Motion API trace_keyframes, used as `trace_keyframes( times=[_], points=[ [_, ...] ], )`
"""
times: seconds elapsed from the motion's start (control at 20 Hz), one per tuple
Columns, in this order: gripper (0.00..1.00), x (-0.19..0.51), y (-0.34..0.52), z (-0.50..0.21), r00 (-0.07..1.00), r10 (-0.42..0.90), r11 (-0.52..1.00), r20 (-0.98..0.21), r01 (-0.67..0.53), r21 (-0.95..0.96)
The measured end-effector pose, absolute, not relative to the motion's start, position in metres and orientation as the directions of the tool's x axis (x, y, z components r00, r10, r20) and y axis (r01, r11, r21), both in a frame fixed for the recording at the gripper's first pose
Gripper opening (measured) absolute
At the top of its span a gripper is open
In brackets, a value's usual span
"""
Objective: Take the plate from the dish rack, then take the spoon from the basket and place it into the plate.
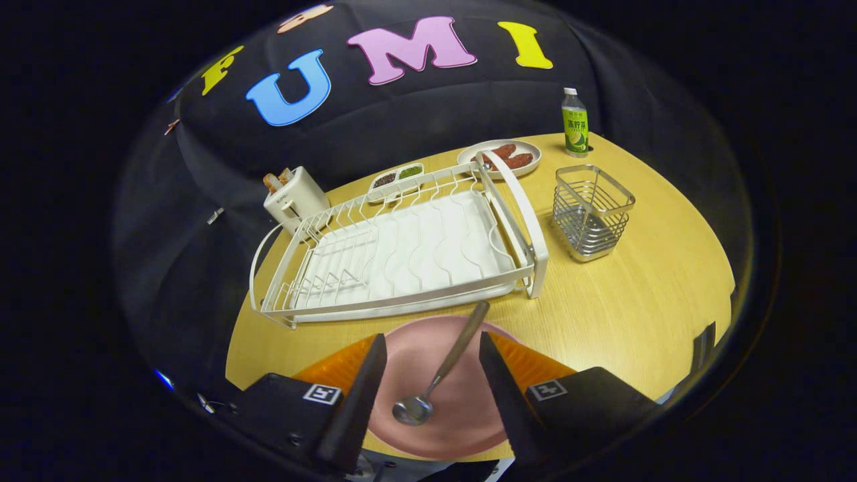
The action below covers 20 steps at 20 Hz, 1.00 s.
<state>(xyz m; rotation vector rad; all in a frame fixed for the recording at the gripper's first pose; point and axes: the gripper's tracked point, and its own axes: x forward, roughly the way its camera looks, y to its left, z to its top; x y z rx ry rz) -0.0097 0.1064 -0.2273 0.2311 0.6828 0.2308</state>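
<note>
Table point(636, 294) of pale wood fills the scene, round-edged, backed by the black cloth wall. Largest thing on it is the white dish rack point(402, 258), lying just beyond the fingers, its slots bare, its arched handle on the side toward the basket. The basket point(592, 211), a square wire one, stands on the table right of the rack, near but apart from it.

The pink plate point(462, 415) lies flat on the table between the rack and the gripper, close to the rack's near rail, and shows in the gap between the two fingers. The spoon point(438, 371) lies in the plate, its bowl down near the fingers' bases and its handle slanting up toward the rack, the handle's end reaching over the plate's far rim.

The gripper point(433, 345) hangs above the plate with its fingers spread wide, one on each side of the spoon, neither one touching it; it has hold of nothing.

Beyond the rack, a toaster point(294, 195) with bread in it stands at the table's far left edge. A small split dish point(396, 181) with dark and green fillings and a white plate of sausages point(507, 158) sit behind the rack. A green-labelled bottle point(574, 124) stands upright farthest back, beyond the basket.
</note>
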Motion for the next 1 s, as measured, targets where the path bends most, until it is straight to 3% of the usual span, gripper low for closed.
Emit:
trace_keyframes(
  times=[0.1, 0.65, 1.0],
  points=[
    [0.99, -0.012, 0.095, -0.223, 0.763, 0.272, 0.957, -0.587, -0.152, 0.247],
    [0.99, 0.001, 0.024, -0.109, 0.875, 0.278, 0.960, -0.396, -0.242, 0.140],
    [0.98, 0.013, -0.024, 0.040, 0.956, 0.284, 0.958, -0.077, -0.279, 0.068]
  ],
)
